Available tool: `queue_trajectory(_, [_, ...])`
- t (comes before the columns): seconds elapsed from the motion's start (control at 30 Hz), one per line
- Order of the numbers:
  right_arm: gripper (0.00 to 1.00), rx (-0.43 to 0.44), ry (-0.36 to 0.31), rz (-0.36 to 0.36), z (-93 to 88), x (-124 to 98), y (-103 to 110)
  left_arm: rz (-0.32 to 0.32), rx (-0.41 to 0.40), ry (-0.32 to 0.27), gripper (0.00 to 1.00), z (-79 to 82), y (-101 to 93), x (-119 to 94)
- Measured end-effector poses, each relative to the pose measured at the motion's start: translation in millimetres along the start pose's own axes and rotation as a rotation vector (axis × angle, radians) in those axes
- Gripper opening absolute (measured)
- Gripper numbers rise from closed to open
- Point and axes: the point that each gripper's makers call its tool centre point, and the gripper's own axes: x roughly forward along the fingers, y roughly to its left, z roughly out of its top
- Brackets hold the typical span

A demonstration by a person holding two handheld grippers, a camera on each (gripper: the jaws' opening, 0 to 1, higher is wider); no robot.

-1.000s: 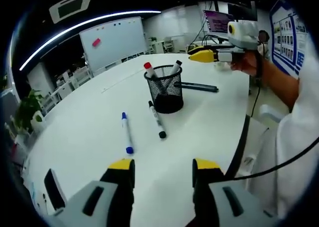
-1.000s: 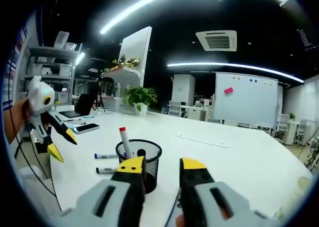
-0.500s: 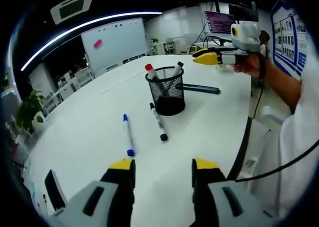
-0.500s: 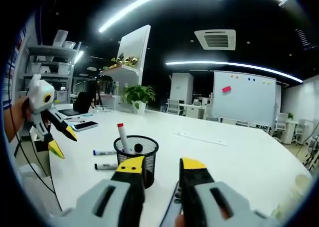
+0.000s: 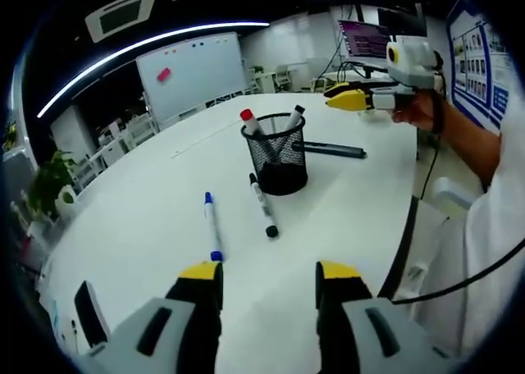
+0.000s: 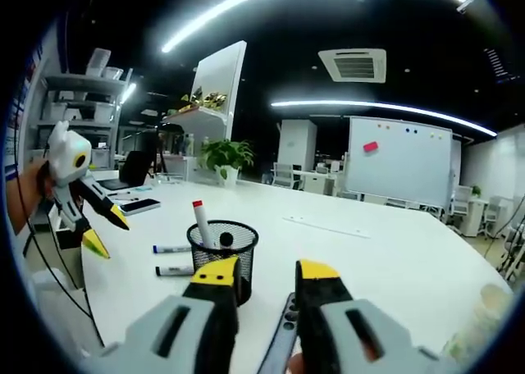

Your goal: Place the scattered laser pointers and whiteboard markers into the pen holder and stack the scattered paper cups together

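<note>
Sorting pens: a person works a two-jaw gripper in each hand over a white table point(image 5: 148, 202), with the mesh pen holder point(image 5: 276, 154) standing near the middle.
Done so far: two markers stand in the holder, a red-capped marker point(image 5: 249, 121) and a black-capped marker point(image 5: 292, 116); the job reads as well short of finished.
Left on the table: a blue whiteboard marker point(image 5: 212, 225) and a black marker point(image 5: 262, 203) lie just in front of the holder, near each other but apart; a long dark pen-like item, probably a laser pointer point(image 5: 330, 149), lies just behind the holder.
Left gripper point(image 5: 267, 274): hovers low over the near table edge, jaws spread with nothing between them, aimed toward the two loose markers.
Right gripper point(image 6: 257, 272): held above the table on the far side of the holder, jaws apart and carrying nothing; the dark pointer lies on the table just below its tips.
Cross views: the right gripper shows at upper right of the left gripper view, in the person's hand point(image 5: 414, 110); the left one appears at the left edge of the right gripper view.
Paper cups: a pale, blurred shape at the lower right edge of the right gripper view may be cups; too indistinct to tell, so stacking looks not yet started.
Bystanders: a phone point(image 5: 89, 310) lies by the left gripper.
</note>
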Motion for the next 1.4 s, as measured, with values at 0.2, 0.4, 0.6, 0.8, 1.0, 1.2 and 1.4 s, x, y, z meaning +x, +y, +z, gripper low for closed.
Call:
queue_trajectory(0.2, [0.26, -0.008, 0.008, -0.007, -2.5, -5, -3, 0.011, -0.026, -0.021, 0.46, 2.6, 2.0, 4])
queue_trajectory(0.4, [0.26, -0.006, 0.012, -0.024, -4.5, -11, -9, 0.012, -0.042, -0.037, 0.46, 2.8, 1.1, 10])
queue_trajectory(0.6, [0.26, -0.003, 0.017, -0.035, -6.8, -14, -11, 0.039, -0.047, -0.045, 0.44, 6.2, -4.0, 13])
queue_trajectory(0.8, [0.26, -0.004, 0.017, -0.038, -6.2, -15, -10, 0.041, -0.057, -0.054, 0.44, 4.7, -1.9, 13])
queue_trajectory(1.0, [0.26, -0.006, 0.02, -0.039, -6.6, -16, -9, 0.047, -0.074, -0.057, 0.44, 0.7, 0.8, 15])
queue_trajectory(1.2, [0.26, -0.008, 0.027, -0.045, -7.8, -18, -9, 0.046, -0.1, -0.091, 0.44, 5.5, 0.4, 16])
queue_trajectory(1.4, [0.26, -0.005, 0.035, -0.052, -10.3, -19, -11, 0.032, -0.106, -0.122, 0.44, 11.3, -1.6, 16])
